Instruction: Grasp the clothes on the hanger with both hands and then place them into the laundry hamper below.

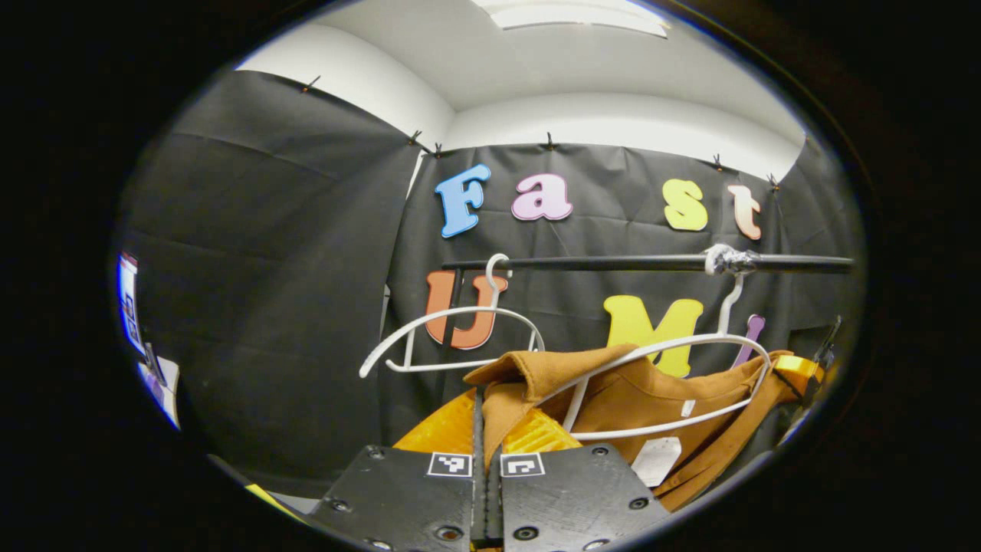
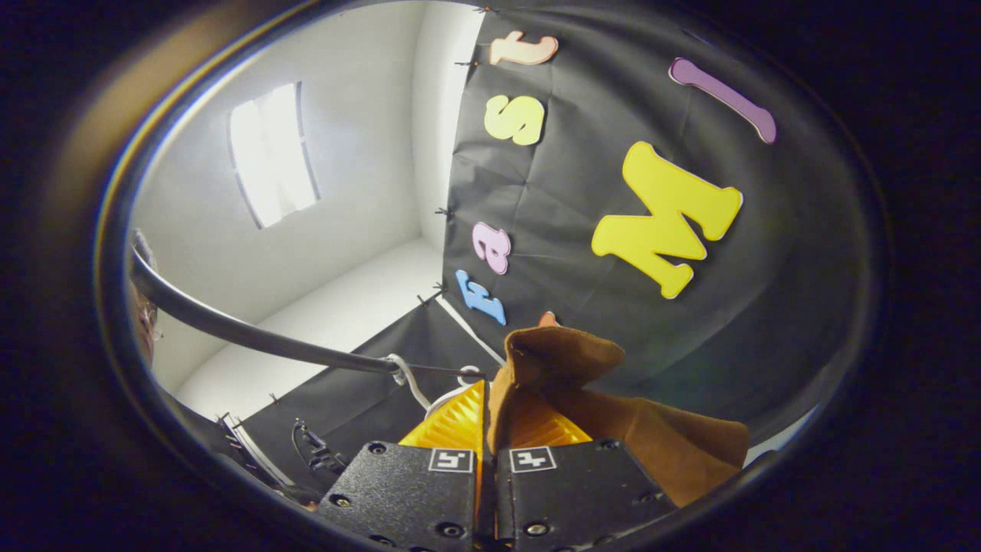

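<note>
in the left gripper view a black rail [image 1: 613, 264] runs across above two white hangers; the empty hanger [image 1: 452, 337] hangs left of the one carrying the brown jacket [image 1: 651, 399], with open black wall to its left. the left gripper [image 1: 486, 429] is closed, its fingers pinching the jacket's collar edge. in the right gripper view the right gripper [image 2: 489, 422] is likewise clamped on a fold of the brown jacket [image 2: 559, 360], which rises just above its fingers and trails off right; the rail [image 2: 253, 330] curves past on the left.
</note>
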`<state>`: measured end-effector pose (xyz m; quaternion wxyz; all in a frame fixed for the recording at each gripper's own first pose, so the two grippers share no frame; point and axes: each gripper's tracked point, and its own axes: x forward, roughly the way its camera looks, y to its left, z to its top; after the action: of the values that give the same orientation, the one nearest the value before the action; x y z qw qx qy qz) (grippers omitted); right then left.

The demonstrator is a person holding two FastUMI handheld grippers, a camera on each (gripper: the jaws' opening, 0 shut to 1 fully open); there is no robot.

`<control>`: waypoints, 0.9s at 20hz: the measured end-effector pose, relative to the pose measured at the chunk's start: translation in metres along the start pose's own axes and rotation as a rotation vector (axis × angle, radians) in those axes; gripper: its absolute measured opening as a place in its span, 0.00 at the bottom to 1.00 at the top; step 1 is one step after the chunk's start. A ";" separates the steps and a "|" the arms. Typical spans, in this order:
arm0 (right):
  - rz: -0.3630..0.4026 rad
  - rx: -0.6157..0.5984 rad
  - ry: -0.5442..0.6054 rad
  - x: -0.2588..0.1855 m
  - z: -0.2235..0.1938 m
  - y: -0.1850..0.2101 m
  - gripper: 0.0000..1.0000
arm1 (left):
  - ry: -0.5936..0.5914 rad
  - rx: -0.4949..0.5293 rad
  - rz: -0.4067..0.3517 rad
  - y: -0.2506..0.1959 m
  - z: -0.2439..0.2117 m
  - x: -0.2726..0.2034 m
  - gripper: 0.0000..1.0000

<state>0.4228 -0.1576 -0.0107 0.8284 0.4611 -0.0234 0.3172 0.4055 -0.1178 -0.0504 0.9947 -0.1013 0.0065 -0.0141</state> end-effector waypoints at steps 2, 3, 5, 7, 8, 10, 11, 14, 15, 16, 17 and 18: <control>-0.005 0.001 -0.012 -0.006 0.005 0.001 0.04 | 0.011 0.003 -0.009 -0.003 -0.009 -0.002 0.00; -0.010 -0.003 -0.017 -0.008 0.007 -0.002 0.04 | 0.021 -0.004 -0.012 -0.003 -0.011 0.000 0.00; -0.026 0.003 -0.037 -0.012 0.015 -0.008 0.04 | 0.037 -0.013 -0.019 -0.002 -0.013 0.003 0.00; -0.048 0.001 -0.052 -0.018 0.021 -0.014 0.04 | 0.044 -0.016 -0.031 0.000 -0.013 0.005 0.00; -0.053 0.003 -0.055 -0.021 0.022 -0.015 0.04 | 0.046 -0.015 -0.036 0.000 -0.012 0.005 0.00; -0.063 0.003 -0.057 -0.023 0.022 -0.017 0.04 | 0.052 -0.017 -0.046 0.002 -0.014 0.006 0.00; -0.067 -0.001 -0.059 -0.023 0.023 -0.018 0.04 | 0.059 -0.029 -0.051 0.000 -0.016 0.007 0.00; -0.074 0.004 -0.078 -0.027 0.029 -0.020 0.04 | 0.074 -0.047 -0.068 -0.007 -0.019 0.005 0.00; -0.078 0.003 -0.079 -0.027 0.031 -0.021 0.04 | 0.070 -0.042 -0.068 -0.007 -0.018 0.004 0.00; -0.076 0.002 -0.080 -0.028 0.032 -0.020 0.04 | 0.066 -0.043 -0.073 -0.009 -0.014 0.003 0.00; -0.062 0.009 -0.092 -0.028 0.036 -0.016 0.04 | 0.063 -0.053 -0.077 -0.009 -0.009 0.005 0.00; -0.044 0.024 -0.109 -0.027 0.043 -0.011 0.04 | 0.059 -0.066 -0.083 -0.009 -0.004 0.006 0.05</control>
<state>0.4180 -0.2094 -0.0035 0.8270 0.4881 -0.0543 0.2735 0.4109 -0.1274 -0.0524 0.9888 -0.1339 0.0318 -0.0583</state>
